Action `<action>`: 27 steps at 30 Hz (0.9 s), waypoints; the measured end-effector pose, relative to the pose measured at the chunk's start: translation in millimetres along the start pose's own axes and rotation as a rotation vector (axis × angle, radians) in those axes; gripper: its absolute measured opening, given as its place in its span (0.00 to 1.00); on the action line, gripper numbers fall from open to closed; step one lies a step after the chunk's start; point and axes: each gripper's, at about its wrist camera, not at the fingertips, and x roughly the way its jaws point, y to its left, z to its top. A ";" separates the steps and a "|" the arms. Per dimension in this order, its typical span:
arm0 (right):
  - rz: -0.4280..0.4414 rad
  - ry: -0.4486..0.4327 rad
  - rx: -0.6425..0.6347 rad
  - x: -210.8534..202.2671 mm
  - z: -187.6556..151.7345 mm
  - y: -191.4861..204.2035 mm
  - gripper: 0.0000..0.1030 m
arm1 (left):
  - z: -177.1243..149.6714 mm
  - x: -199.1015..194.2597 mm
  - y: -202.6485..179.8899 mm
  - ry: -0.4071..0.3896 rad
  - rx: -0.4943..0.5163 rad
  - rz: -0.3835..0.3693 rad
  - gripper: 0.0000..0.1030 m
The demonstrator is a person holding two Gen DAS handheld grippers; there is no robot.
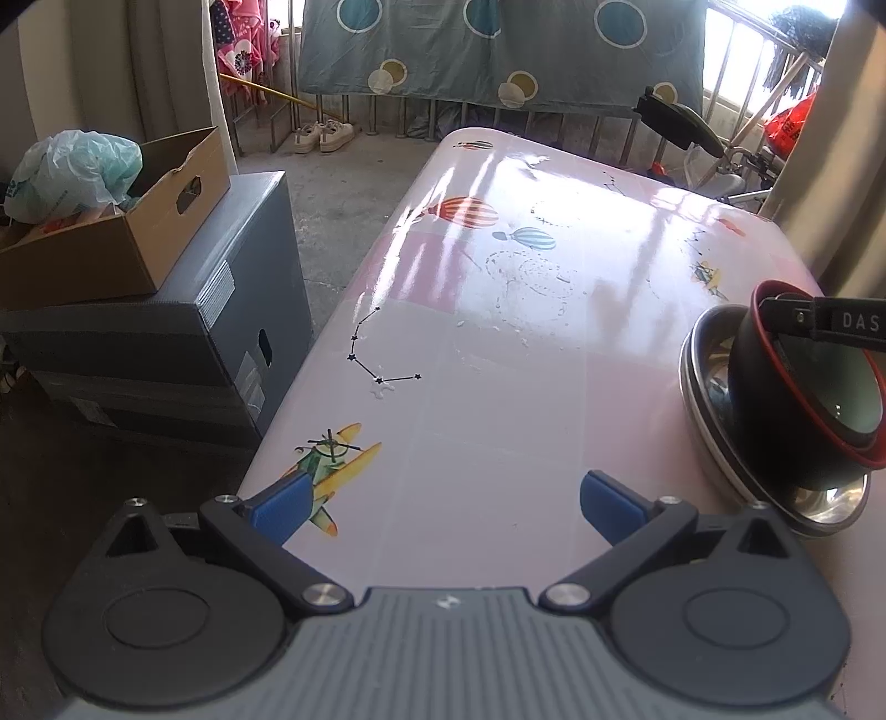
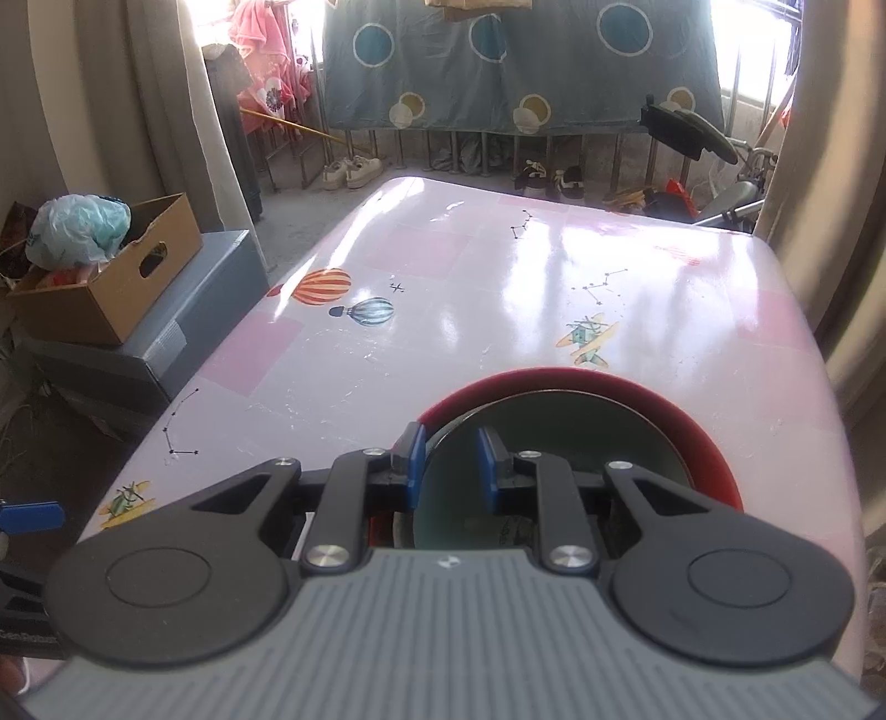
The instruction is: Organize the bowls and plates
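Left gripper (image 1: 446, 507) spread wide above the near edge of the pink patterned table (image 1: 498, 343), blue fingertips (image 1: 282, 505) well apart with nothing between them, hovering beside a printed yellow seaplane. To the right on the same table: stacked steel plates (image 1: 714, 421), and on them a black bowl with a red rim (image 1: 775, 421), tilted, with a dark green bowl nested inside it. Right gripper (image 2: 449, 468) narrowed onto the bowls — blue pads (image 2: 415, 465) straddling the near rims, left pad just outside the red rim, right pad inside against the green bowl (image 2: 554, 437); from the left wrist view, one black finger seen lying across the top of the red rim. Red-rimmed bowl (image 2: 703, 443) filling the lower middle of the right wrist view, on the right half of the table. Off the table's left side, a cardboard box (image 1: 138, 232) with a plastic bag (image 1: 72, 171) in it, set on a grey crate (image 1: 183, 343). Beyond the far end, a grey-blue sheet with circles (image 1: 498, 50) hung on a railing, white shoes (image 1: 324, 135) on the floor below.
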 end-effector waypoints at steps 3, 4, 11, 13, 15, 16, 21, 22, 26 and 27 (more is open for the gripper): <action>0.002 0.006 0.015 -0.3 0.6 -1.9 0.19 | -0.6 -2.1 1.8 -0.004 -0.001 0.000 1.00; 0.004 0.009 0.016 -0.9 -0.6 -1.4 0.19 | -0.7 -2.6 2.2 -0.005 -0.002 0.001 1.00; 0.011 0.010 0.045 -1.5 -3.6 -2.5 0.19 | -0.1 -4.0 3.5 -0.005 -0.005 -0.004 1.00; 0.014 0.011 0.054 -3.1 -4.2 -3.7 0.21 | -0.7 -5.2 2.4 -0.008 0.001 -0.001 1.00; 0.033 -0.003 0.067 -9.4 -6.5 -4.6 0.21 | -0.7 -5.7 1.9 -0.010 0.004 -0.001 1.00; 0.042 -0.014 0.075 -14.3 -7.8 -6.6 0.22 | -0.9 -5.5 1.9 -0.009 0.003 0.000 1.00; 0.032 -0.094 0.157 -50.6 -16.0 -30.9 0.31 | -1.1 -5.1 1.0 -0.006 0.003 -0.001 1.00; 0.013 -0.110 0.183 -59.0 -19.5 -39.6 0.32 | -1.4 -5.1 0.4 -0.005 0.004 -0.001 1.00; -0.069 -0.147 0.308 -83.2 -40.7 -78.9 0.39 | -2.5 -4.5 -3.2 -0.002 0.012 -0.002 1.00; -0.077 -0.147 0.343 -86.0 -46.8 -89.5 0.39 | -2.7 -4.3 -4.5 0.000 0.015 -0.002 1.00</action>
